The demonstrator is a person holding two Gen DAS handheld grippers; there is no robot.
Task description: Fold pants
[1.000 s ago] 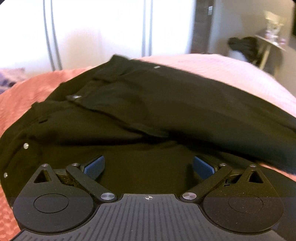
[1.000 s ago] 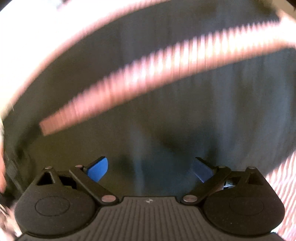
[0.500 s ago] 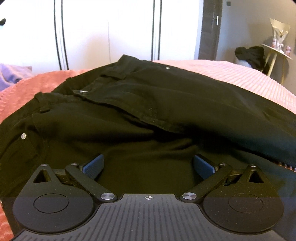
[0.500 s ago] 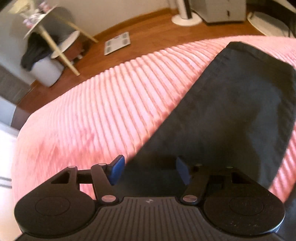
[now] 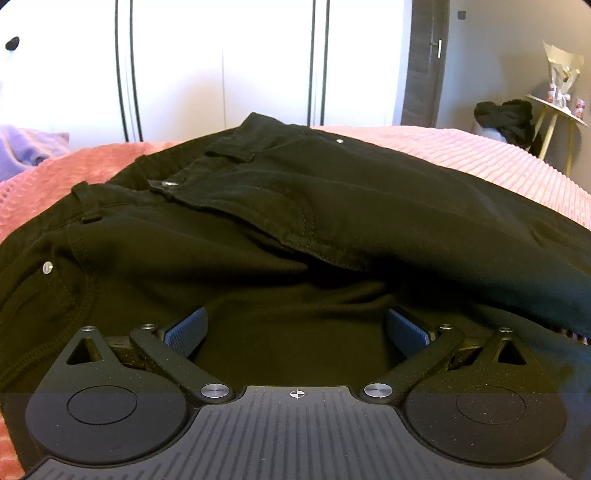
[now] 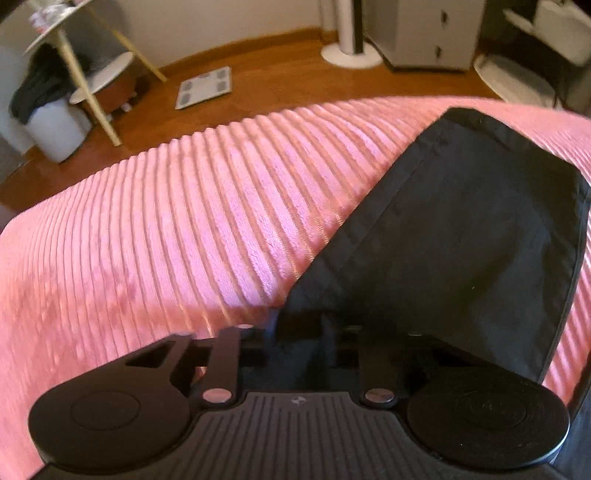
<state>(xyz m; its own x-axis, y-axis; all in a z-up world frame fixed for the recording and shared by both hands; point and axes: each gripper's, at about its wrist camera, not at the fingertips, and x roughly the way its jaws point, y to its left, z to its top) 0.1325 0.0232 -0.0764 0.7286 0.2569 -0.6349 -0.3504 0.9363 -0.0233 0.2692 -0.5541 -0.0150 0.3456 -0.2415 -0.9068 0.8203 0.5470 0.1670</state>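
Note:
Black pants (image 5: 332,221) lie on a pink ribbed bedspread (image 5: 498,155), waistband toward the far side, one half folded over the other. My left gripper (image 5: 295,328) is open, its blue pads (image 5: 184,332) spread over the dark fabric near the crotch. In the right wrist view a pant leg (image 6: 461,229) runs to its hem at the upper right. My right gripper (image 6: 299,332) is shut on the leg's edge, and the fabric hides its pads.
White wardrobe doors (image 5: 221,66) stand behind the bed. A purple cloth (image 5: 26,147) lies at the left. A small side table (image 6: 74,55) with dark clothes, a bathroom scale (image 6: 205,86) and a white cabinet (image 6: 424,33) stand on the wooden floor past the bedspread (image 6: 184,221).
My right gripper has swung from above the pants to the leg's edge and closed on it. The left gripper has stayed open and shifted only slightly.

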